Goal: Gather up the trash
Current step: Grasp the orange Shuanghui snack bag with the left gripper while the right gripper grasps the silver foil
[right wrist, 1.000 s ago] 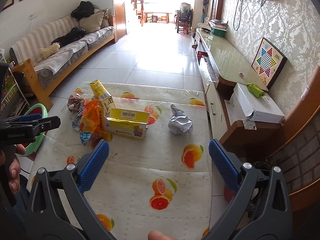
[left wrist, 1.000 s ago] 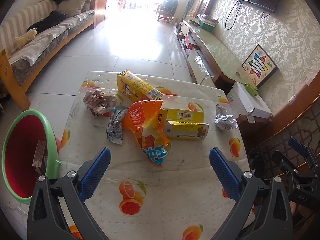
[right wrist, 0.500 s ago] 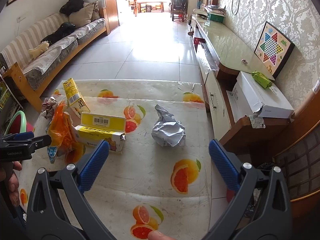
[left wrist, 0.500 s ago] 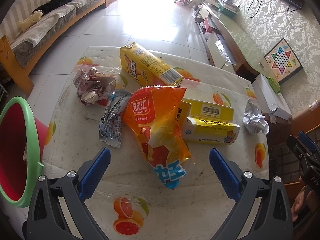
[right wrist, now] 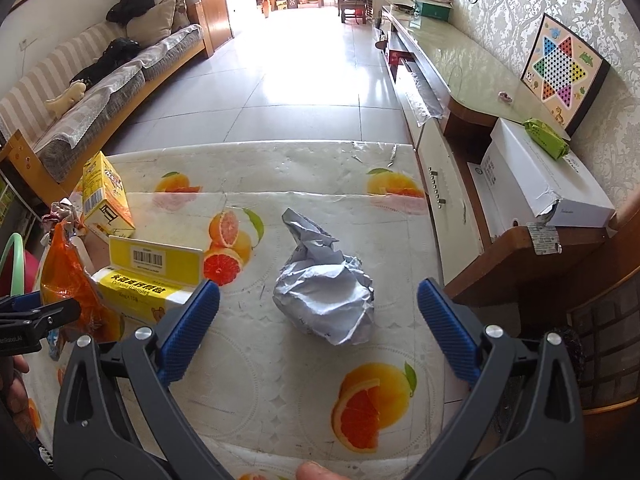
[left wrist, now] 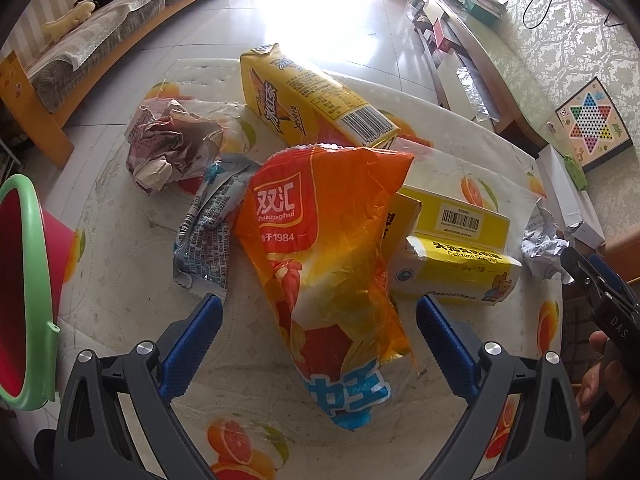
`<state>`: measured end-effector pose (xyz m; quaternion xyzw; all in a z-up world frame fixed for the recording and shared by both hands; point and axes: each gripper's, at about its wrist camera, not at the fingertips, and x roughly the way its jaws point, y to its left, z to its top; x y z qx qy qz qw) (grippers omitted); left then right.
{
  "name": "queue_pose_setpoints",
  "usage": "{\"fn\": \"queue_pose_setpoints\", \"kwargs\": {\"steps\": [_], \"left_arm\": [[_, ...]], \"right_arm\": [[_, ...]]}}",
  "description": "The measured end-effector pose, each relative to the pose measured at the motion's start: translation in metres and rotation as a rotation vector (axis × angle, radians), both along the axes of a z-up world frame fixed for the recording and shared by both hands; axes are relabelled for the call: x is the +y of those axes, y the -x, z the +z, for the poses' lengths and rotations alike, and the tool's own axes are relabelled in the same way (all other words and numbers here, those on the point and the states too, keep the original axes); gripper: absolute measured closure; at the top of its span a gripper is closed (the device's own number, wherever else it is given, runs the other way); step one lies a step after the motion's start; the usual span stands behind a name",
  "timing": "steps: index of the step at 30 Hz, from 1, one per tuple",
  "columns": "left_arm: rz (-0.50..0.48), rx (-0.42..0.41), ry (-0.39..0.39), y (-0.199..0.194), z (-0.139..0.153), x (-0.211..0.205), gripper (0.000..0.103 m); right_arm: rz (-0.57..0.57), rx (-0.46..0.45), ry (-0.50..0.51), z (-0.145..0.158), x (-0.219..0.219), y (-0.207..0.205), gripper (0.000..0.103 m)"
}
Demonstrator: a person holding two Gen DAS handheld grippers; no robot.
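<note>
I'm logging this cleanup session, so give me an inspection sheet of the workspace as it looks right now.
Surface: table under a fruit-print plastic cover, creased.
Job's things: orange snack bag, crumpled white paper, yellow medicine box, yellow drink carton, grey wrapper, crumpled brownish wrapper; red bin with a green rim beside the table.
Clutter: nothing seen.
Grippers: left gripper open, straddling the snack bag; right gripper open, framing the white paper.
Cables: black leads on the wall.
Surroundings: sofa, long cabinet, checkers board, white box.
</note>
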<state>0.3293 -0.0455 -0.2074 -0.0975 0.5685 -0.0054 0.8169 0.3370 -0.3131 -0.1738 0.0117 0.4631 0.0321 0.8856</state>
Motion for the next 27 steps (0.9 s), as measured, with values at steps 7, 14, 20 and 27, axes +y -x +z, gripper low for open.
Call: {"fn": "queue_pose_setpoints", "kwargs": {"steps": [7,14,20,27], "left_arm": [[-0.022,0.045,-0.026,-0.008,-0.014,-0.007,0.046],[-0.035,0.038,-0.016,-0.008,-0.014,-0.009,0.057],[-0.048,0.011,-0.013,-0.001,-0.006,-0.007,0.058],[-0.062,-0.028,0.015,0.005,0.011,0.0,0.059]], "right_arm": [[-0.002,0.057,-0.029,-0.018,-0.001,-0.018,0.022],[-0.01,0.085,-0.024,-0.027,-0.003,-0.02,0.047],[-0.01,0.081,-0.03,-0.026,-0.007,-0.014,0.052],[-0.014,0.028,-0.031,-0.002,-0.006,-0.001,0.052]]}}
